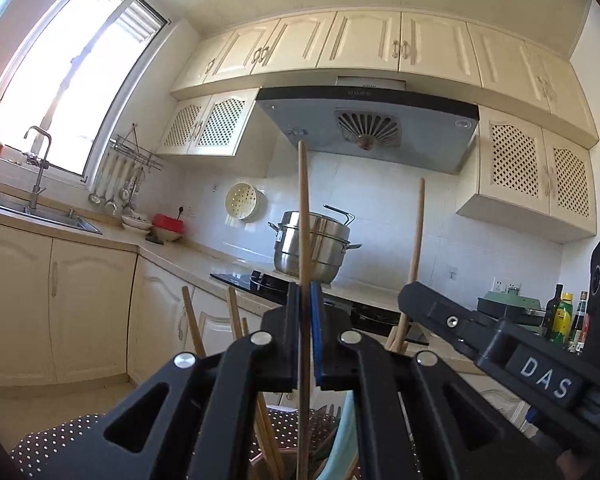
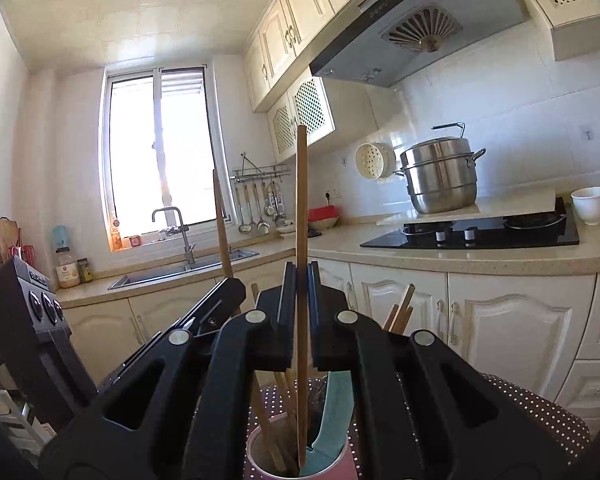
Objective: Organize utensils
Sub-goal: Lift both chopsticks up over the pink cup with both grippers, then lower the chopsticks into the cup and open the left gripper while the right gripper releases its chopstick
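My left gripper [image 1: 307, 300]: pressed together on a wooden chopstick [image 1: 303, 208] standing upright between the blue pads.
Left chopstick's lower end: hidden behind my gripper's linkage.
My right gripper [image 2: 301, 280]: pinching a second wooden chopstick [image 2: 301, 200], also upright.
Right chopstick's tip: down inside the pink utensil cup [image 2: 260, 466], beside a light blue utensil [image 2: 332, 412].
Cup: on a polka-dot cloth [image 2: 540, 412], bottom cut off.
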Demonstrator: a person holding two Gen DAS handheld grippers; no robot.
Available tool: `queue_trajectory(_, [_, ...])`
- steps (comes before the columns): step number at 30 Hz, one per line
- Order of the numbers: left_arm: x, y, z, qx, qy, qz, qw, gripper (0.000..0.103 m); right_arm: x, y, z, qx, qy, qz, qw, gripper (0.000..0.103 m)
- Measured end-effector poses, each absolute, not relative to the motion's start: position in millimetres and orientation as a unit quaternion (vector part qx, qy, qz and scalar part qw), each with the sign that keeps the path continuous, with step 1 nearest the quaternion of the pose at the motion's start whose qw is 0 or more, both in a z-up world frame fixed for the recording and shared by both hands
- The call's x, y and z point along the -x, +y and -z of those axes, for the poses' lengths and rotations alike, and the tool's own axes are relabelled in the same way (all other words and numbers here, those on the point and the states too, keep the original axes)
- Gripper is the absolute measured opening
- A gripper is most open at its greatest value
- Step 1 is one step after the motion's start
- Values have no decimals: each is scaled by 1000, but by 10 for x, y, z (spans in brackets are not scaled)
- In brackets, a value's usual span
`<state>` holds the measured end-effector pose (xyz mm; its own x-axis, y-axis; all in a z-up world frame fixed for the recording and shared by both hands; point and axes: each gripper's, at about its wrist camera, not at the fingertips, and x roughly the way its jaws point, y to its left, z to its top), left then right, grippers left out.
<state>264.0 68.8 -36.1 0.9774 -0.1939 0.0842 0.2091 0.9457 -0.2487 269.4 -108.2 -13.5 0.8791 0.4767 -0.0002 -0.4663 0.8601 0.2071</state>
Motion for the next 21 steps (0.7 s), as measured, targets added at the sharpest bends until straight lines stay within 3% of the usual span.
queue_trajectory(14, [-2645,754,438,121,26,102,987,7,-2671,-1042,269,-89,56,-234,966,6])
queue_trajectory(17, [-2600,786,438,122,31,97,987,26,-2649,-1037,283,-90,61,-233,966,6])
queue_trajectory(21, [-2532,829,438,122,40,93,987,35,-2623,-1022,295,-86,66,-230,967,6])
